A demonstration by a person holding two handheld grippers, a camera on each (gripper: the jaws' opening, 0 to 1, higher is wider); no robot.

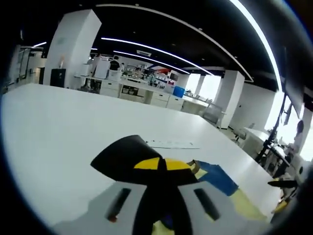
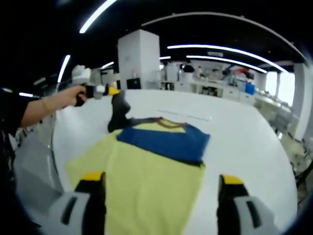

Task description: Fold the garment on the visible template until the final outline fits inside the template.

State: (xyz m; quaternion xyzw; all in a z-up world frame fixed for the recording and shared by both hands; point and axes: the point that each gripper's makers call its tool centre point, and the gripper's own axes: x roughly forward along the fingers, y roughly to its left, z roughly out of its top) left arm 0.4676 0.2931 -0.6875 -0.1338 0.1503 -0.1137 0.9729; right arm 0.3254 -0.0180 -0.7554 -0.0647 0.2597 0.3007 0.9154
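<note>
Left gripper point(image 2: 117, 105) looks clamped on the shirt's point(image 2: 146, 181) black sleeve point(image 2: 117, 120), lifting it to fold inward; right gripper point(image 2: 161, 188) hovers wide open.

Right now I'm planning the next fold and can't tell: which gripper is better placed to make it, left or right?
Probably left. The left gripper is shut on the black sleeve of the garment, lifting it off the white table. The right gripper is open, hovering over the yellow hem.

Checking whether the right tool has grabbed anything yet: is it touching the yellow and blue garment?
Apart. In the right gripper view the right tool hangs open above the garment, both jaws wide apart with cloth showing between them and nothing gripped.
</note>
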